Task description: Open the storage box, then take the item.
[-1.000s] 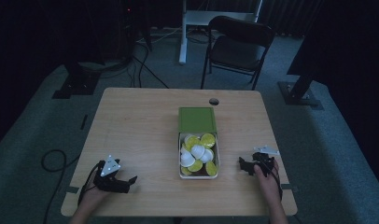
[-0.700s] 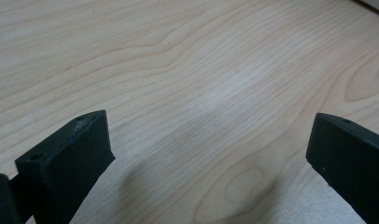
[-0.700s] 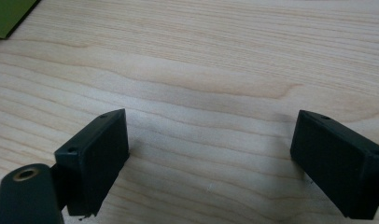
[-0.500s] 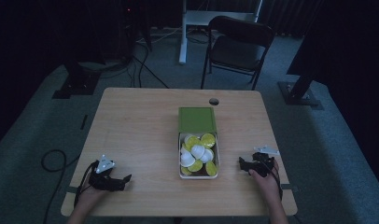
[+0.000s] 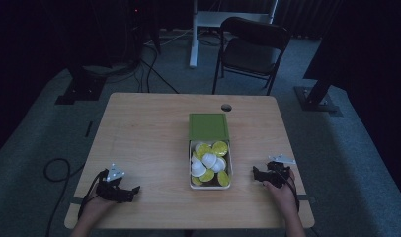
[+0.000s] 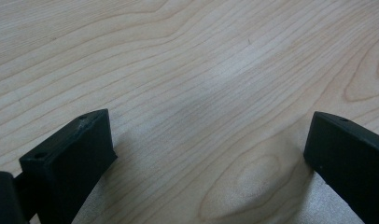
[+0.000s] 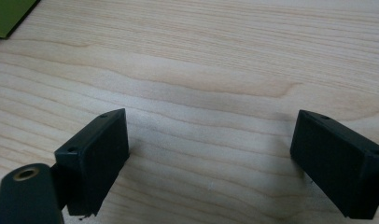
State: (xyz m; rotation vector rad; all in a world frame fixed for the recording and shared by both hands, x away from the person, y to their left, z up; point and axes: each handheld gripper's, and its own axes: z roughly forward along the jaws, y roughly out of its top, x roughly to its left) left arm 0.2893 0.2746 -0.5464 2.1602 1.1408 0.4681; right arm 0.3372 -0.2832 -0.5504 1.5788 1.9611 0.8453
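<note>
Left gripper (image 5: 132, 190) and right gripper (image 5: 256, 173) rested agape, empty, flanking the tray (image 5: 210, 186) of capsules (image 5: 209, 161), seemingly readied.

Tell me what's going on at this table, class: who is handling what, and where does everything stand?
A person sits at a wooden table with a two-jaw gripper in each hand. The left gripper and right gripper both rest near the front edge, jaws open, holding nothing. Between them sits a tray of yellow and white round pieces, with a green lid or box at its far end. Nothing is being handled at this moment.
</note>
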